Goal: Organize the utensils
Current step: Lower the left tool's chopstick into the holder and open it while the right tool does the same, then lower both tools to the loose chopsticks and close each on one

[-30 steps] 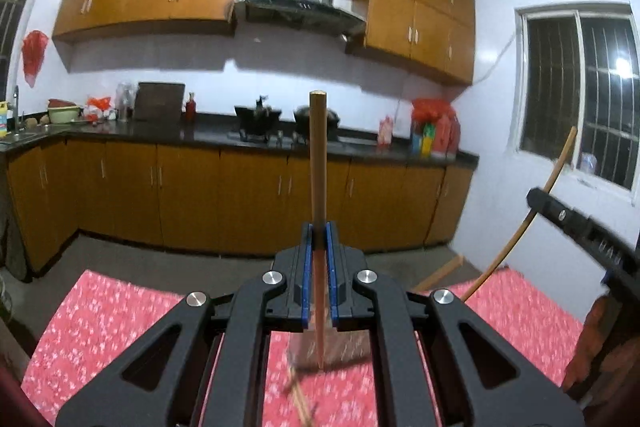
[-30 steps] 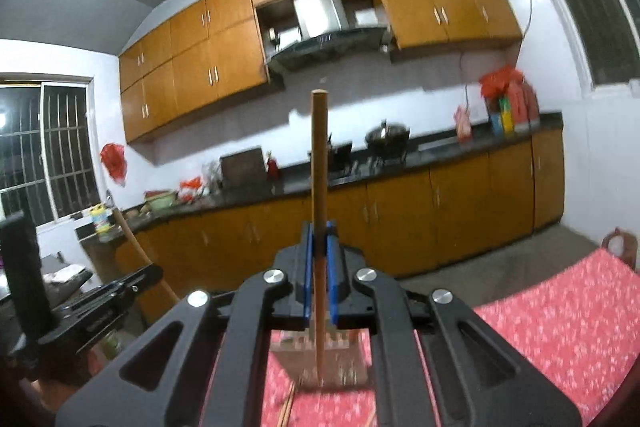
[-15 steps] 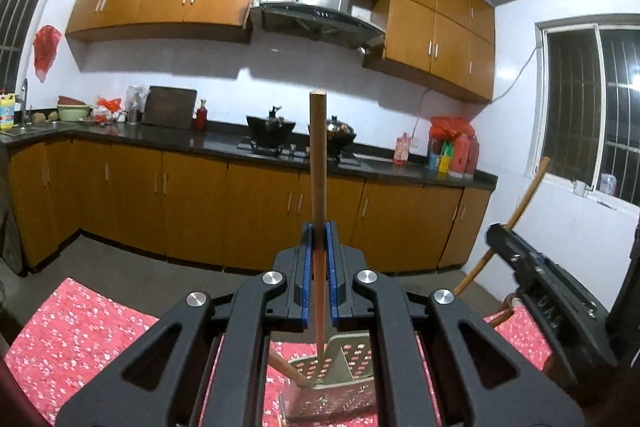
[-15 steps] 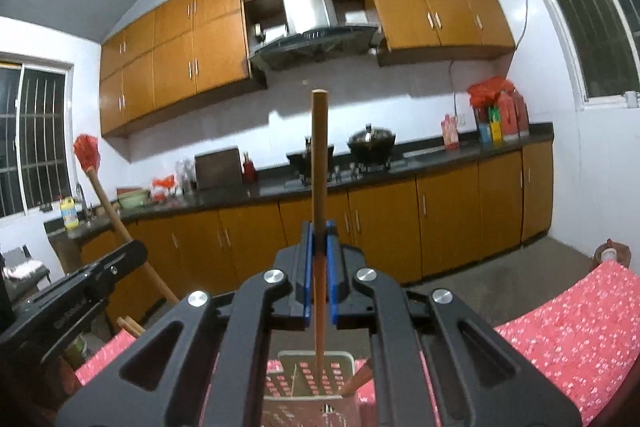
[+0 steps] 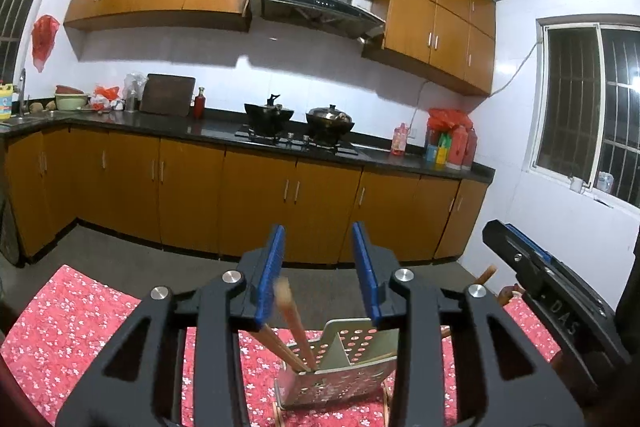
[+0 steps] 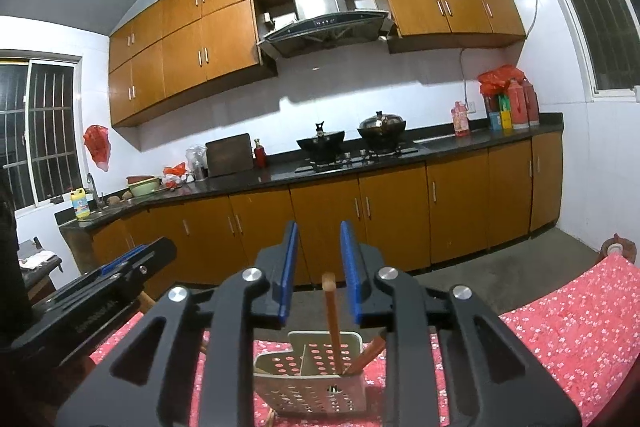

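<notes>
A perforated metal utensil holder (image 5: 340, 367) stands on the red flowered tablecloth (image 5: 80, 311), just below both grippers. My left gripper (image 5: 317, 247) has its jaws opening. A wooden chopstick (image 5: 289, 311), blurred at the top, leans loose between the blue pads with its lower end in the holder. My right gripper (image 6: 319, 247) is opening too, and a wooden chopstick (image 6: 331, 311) stands free between its pads in the holder (image 6: 312, 379). Other sticks (image 6: 368, 353) lean in the same compartment. Each gripper shows in the other's view, the right one (image 5: 540, 283) and the left one (image 6: 100, 291).
The table's far edge lies just past the holder, with grey floor (image 5: 120, 251) beyond it. Brown base cabinets and a dark counter (image 5: 200, 131) with pots run along the back wall. More chopsticks (image 5: 276, 413) lie on the cloth by the holder's base.
Both grippers moved forward and down over the holder, then opened. The chopsticks they were gripping upright have dropped out of the pads into the holder.
</notes>
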